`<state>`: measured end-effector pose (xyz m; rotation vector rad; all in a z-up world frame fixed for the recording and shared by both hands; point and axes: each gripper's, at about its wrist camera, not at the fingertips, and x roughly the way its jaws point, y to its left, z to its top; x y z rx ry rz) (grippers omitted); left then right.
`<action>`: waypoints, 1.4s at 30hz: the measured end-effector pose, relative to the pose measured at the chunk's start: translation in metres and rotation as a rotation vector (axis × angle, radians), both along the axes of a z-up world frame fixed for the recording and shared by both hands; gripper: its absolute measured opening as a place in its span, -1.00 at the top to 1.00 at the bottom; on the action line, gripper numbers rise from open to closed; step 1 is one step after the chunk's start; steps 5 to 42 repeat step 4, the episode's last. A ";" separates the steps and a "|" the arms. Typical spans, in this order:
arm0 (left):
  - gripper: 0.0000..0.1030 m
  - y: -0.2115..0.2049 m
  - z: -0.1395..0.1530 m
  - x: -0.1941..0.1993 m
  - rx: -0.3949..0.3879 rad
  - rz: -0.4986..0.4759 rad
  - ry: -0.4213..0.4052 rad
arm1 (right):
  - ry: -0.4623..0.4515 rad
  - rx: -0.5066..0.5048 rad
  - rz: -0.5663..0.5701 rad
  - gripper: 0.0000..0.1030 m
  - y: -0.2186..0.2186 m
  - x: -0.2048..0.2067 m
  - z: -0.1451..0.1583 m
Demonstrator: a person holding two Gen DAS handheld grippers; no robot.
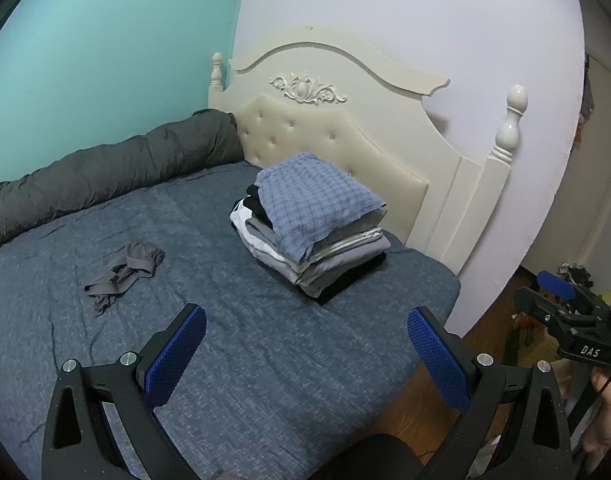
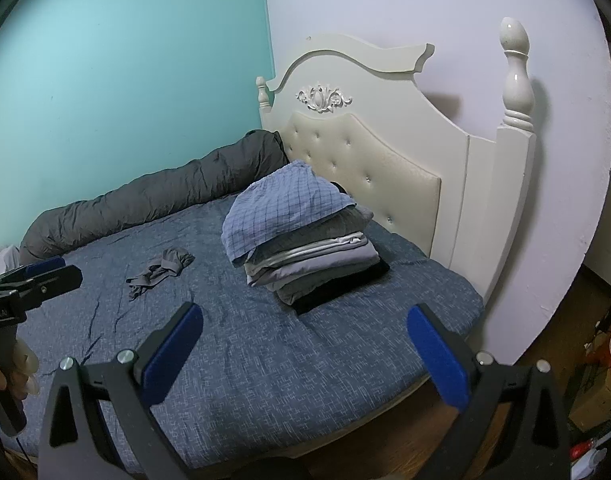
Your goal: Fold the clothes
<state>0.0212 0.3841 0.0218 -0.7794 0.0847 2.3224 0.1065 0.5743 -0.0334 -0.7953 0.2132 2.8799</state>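
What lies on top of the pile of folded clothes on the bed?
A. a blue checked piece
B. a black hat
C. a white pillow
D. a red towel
A: a blue checked piece tops the pile of folded clothes near the headboard.

On 1 bed [image 1: 225, 360]: 1 stack of folded clothes [image 1: 313, 224], 1 crumpled grey garment [image 1: 125, 272], 1 rolled duvet [image 1: 105, 176].

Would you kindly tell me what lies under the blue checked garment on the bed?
The blue checked garment tops a stack of folded clothes: grey and white layers, with a black piece at the bottom. Only their edges show; what each garment is stays covered.
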 end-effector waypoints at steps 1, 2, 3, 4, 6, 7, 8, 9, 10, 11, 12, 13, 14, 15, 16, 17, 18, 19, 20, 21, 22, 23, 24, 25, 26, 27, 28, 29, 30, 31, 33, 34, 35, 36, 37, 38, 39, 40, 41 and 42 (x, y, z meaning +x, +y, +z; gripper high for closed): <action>-0.99 0.000 0.000 0.000 0.001 0.000 0.001 | -0.001 0.000 0.001 -0.99 0.000 0.000 0.000; -0.99 0.000 0.000 0.000 -0.001 -0.001 0.002 | -0.001 0.001 0.001 -0.99 0.000 0.000 0.000; -0.99 -0.001 -0.001 0.000 0.002 0.002 0.001 | -0.001 0.000 0.000 -0.99 0.000 0.000 0.000; -0.99 -0.001 0.000 0.000 0.003 0.003 0.000 | -0.001 0.000 0.000 -0.99 0.001 0.000 0.000; -0.99 -0.001 0.000 0.000 0.003 0.003 0.000 | -0.001 0.000 0.000 -0.99 0.001 0.000 0.000; -0.99 -0.001 0.000 0.000 0.003 0.003 0.000 | -0.001 0.000 0.000 -0.99 0.001 0.000 0.000; -0.99 -0.001 0.000 0.000 0.003 0.003 0.000 | -0.001 0.000 0.000 -0.99 0.001 0.000 0.000; -0.99 -0.001 0.000 0.000 0.003 0.003 0.000 | -0.001 0.000 0.000 -0.99 0.001 0.000 0.000; -0.99 -0.001 0.000 0.000 0.003 0.003 0.000 | -0.001 0.000 0.000 -0.99 0.001 0.000 0.000; -0.99 -0.001 0.000 0.000 0.003 0.003 0.000 | -0.001 0.000 0.000 -0.99 0.001 0.000 0.000; -0.99 -0.001 0.000 0.000 0.003 0.003 0.000 | -0.001 0.000 0.000 -0.99 0.001 0.000 0.000; -0.99 -0.001 0.000 0.000 0.003 0.003 0.000 | -0.001 0.000 0.000 -0.99 0.001 0.000 0.000; -0.99 -0.001 0.000 0.000 0.003 0.003 0.000 | -0.001 0.000 0.000 -0.99 0.001 0.000 0.000; -0.99 -0.001 0.000 0.000 0.003 0.003 0.000 | -0.001 0.000 0.000 -0.99 0.001 0.000 0.000; -0.99 -0.001 0.000 0.000 0.003 0.003 0.000 | -0.001 0.000 0.000 -0.99 0.001 0.000 0.000; -0.99 -0.001 0.000 0.000 0.003 0.003 0.000 | -0.001 0.000 0.000 -0.99 0.001 0.000 0.000; -0.99 -0.001 0.000 0.000 0.003 0.003 0.000 | -0.001 0.000 0.000 -0.99 0.001 0.000 0.000; -0.99 -0.001 0.000 0.000 0.003 0.003 0.000 | -0.001 0.000 0.000 -0.99 0.001 0.000 0.000; -0.99 -0.001 0.000 0.000 0.003 0.003 0.000 | -0.001 0.000 0.000 -0.99 0.001 0.000 0.000; -0.99 -0.001 0.000 0.000 0.003 0.003 0.000 | -0.001 0.000 0.000 -0.99 0.001 0.000 0.000; -0.99 -0.001 0.000 0.000 0.003 0.003 0.000 | -0.001 0.000 0.000 -0.99 0.001 0.000 0.000; -0.99 -0.001 0.000 0.000 0.003 0.003 0.000 | -0.001 0.000 0.000 -0.99 0.001 0.000 0.000; -0.99 -0.001 0.000 0.000 0.003 0.003 0.000 | -0.001 0.000 0.000 -0.99 0.001 0.000 0.000; -0.99 -0.001 0.000 0.000 0.003 0.003 0.000 | -0.001 0.000 0.000 -0.99 0.001 0.000 0.000; -0.99 -0.001 0.000 0.000 0.003 0.003 0.000 | -0.001 0.000 0.000 -0.99 0.001 0.000 0.000; -0.99 -0.001 0.000 0.000 0.003 0.003 0.000 | -0.001 0.000 0.000 -0.99 0.001 0.000 0.000; -0.99 -0.001 0.000 0.000 0.003 0.003 0.000 | -0.001 0.000 0.000 -0.99 0.001 0.000 0.000; -0.99 -0.001 0.000 0.000 0.003 0.003 0.000 | -0.001 0.000 0.000 -0.99 0.001 0.000 0.000; -0.99 -0.001 0.000 0.000 0.003 0.003 0.000 | -0.001 0.000 0.000 -0.99 0.001 0.000 0.000; -0.99 -0.001 0.000 0.000 0.003 0.003 0.000 | -0.001 0.000 0.000 -0.99 0.001 0.000 0.000; -0.99 -0.001 0.000 0.000 0.003 0.003 0.000 | -0.001 0.000 0.000 -0.99 0.001 0.000 0.000; -0.99 -0.001 0.000 0.000 0.003 0.003 0.000 | -0.001 0.000 0.000 -0.99 0.001 0.000 0.000; -0.99 -0.001 0.000 0.000 0.003 0.003 0.000 | -0.001 0.000 0.000 -0.99 0.001 0.000 0.000; -0.99 -0.001 0.000 0.000 0.003 0.003 0.000 | -0.001 0.000 0.000 -0.99 0.001 0.000 0.000; -0.99 -0.001 0.000 0.000 0.003 0.003 0.000 | -0.001 0.000 0.000 -0.99 0.001 0.000 0.000; -0.99 -0.001 0.000 0.000 0.003 0.003 0.000 | -0.001 0.000 0.000 -0.99 0.001 0.000 0.000; -0.99 -0.001 0.000 0.000 0.003 0.003 0.000 | -0.001 0.000 0.000 -0.99 0.001 0.000 0.000; -0.99 -0.001 0.000 0.000 0.003 0.003 0.000 | -0.001 0.000 0.000 -0.99 0.001 0.000 0.000; -0.99 -0.001 0.000 0.000 0.003 0.003 0.000 | -0.001 0.000 0.000 -0.99 0.001 0.000 0.000; -0.99 -0.001 0.000 0.000 0.003 0.003 0.000 | -0.001 0.000 0.000 -0.99 0.001 0.000 0.000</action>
